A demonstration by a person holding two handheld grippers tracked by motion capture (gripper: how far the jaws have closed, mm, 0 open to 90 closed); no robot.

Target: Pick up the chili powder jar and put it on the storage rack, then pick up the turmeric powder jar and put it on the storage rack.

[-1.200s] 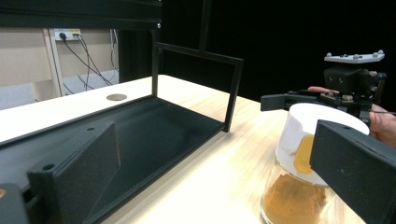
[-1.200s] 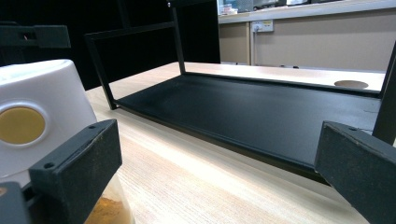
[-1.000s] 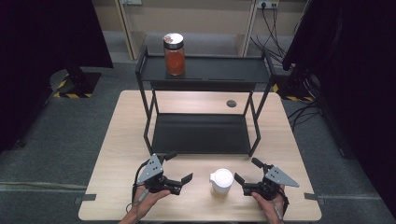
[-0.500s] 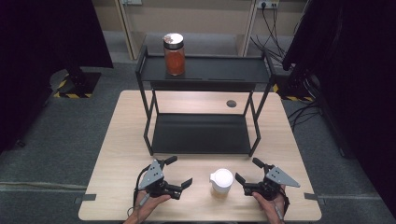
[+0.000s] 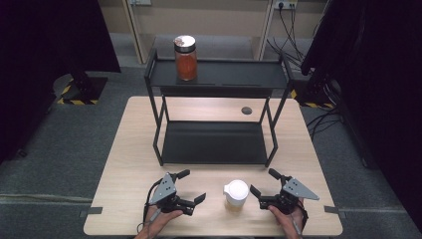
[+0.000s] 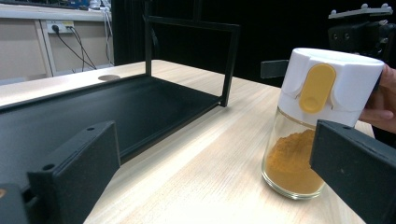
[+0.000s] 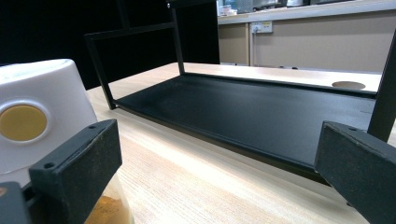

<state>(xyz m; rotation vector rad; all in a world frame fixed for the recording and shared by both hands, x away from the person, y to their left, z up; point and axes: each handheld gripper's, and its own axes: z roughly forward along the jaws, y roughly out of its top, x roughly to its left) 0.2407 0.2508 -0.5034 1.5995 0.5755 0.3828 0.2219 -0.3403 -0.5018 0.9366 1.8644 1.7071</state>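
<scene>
Flanking spice jar — claws agape

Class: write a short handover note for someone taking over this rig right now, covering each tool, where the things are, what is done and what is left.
Left tool: open, empty, left of the jar.
Right tool: open, empty, right of the jar.
Glass spice jar with white cap and orange powder: upright on the light wooden table, between both tools, in front of the black two-tier metal rack.
Orange-filled jar with silver lid: on the rack's top tier.
Done: nothing gripped.
Left: probably grasp the spice jar.
</scene>
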